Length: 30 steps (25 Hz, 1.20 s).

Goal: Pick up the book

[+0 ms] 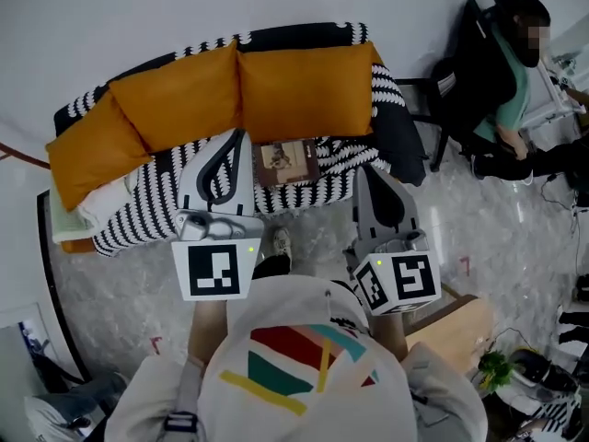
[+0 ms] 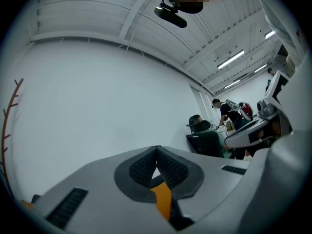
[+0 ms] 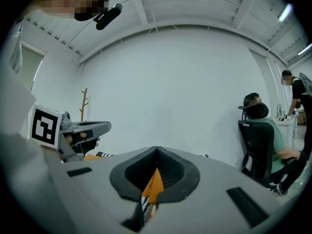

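Note:
A brown-covered book (image 1: 286, 162) lies flat on the black-and-white striped blanket (image 1: 313, 184) at the sofa's front edge, below the orange cushions (image 1: 241, 95). In the head view my left gripper (image 1: 239, 136) points at the sofa just left of the book, its tips over the blanket. My right gripper (image 1: 363, 170) is held to the book's right, a little short of the sofa edge. The jaws of the left gripper (image 2: 157, 150) and the right gripper (image 3: 156, 150) both meet at their tips with nothing between them; only slivers of orange cushion and striped blanket show through the gaps.
A person sits in a black office chair (image 1: 479, 72) to the right of the sofa. A wooden board (image 1: 457, 330) and a small green plant (image 1: 494, 369) lie on the pale marbled floor at lower right. A white wall stands behind the sofa.

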Each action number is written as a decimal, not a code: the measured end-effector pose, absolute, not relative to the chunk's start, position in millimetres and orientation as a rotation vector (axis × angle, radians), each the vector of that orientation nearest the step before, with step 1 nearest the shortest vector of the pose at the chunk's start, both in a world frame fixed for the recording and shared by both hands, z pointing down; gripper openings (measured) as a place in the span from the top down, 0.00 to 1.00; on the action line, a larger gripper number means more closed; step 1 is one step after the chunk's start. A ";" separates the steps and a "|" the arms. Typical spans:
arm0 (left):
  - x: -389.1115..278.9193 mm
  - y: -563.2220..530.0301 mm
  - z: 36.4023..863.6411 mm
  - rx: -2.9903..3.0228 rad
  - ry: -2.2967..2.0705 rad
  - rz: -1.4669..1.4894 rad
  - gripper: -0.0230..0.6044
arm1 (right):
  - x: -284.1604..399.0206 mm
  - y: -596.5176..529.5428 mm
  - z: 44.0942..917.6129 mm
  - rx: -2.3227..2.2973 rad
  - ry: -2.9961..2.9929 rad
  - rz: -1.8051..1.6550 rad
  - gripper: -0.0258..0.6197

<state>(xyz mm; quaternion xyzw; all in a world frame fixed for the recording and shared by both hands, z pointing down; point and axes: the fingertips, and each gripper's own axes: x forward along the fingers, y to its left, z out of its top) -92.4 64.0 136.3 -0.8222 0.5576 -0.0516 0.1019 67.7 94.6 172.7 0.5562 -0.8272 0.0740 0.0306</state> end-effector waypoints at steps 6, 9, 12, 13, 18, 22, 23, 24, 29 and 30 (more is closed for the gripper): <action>-110.7 16.1 157.5 -2.486 1.724 -0.156 0.96 | 56.9 45.1 194.8 1.673 -2.509 0.285 0.94; -113.1 -3.0 163.2 -2.462 1.744 -0.167 0.96 | 53.5 24.6 202.2 1.639 -2.507 0.293 0.94; -113.0 -23.1 166.0 -2.446 1.775 -0.162 0.96 | 54.1 -0.1 208.6 1.597 -2.524 0.308 0.94; -113.1 -31.1 164.7 -2.433 1.789 -0.156 0.96 | 54.1 -11.1 209.6 1.581 -2.534 0.313 0.94; -113.9 -69.3 157.6 -2.380 1.861 -0.155 0.96 | 46.5 -65.7 202.2 1.491 -2.582 0.288 0.94; -105.0 -103.9 154.9 -2.332 1.902 -0.165 0.96 | 48.3 -100.3 199.7 1.399 -2.635 0.253 0.94; -100.6 -112.4 154.9 -2.326 1.908 -0.167 0.96 | 51.7 -107.3 201.3 1.378 -2.648 0.253 0.94; -96.0 -120.7 155.5 -2.323 1.911 -0.172 0.96 | 55.3 -114.1 203.0 1.354 -2.665 0.255 0.94; -75.7 -163.7 162.2 -2.274 1.914 -0.187 0.96 | 69.7 -141.0 211.7 1.236 -2.794 0.252 0.94; -71.5 -171.1 169.6 -2.267 1.916 -0.196 0.96 | 72.5 -145.8 218.2 1.217 -2.809 0.266 0.94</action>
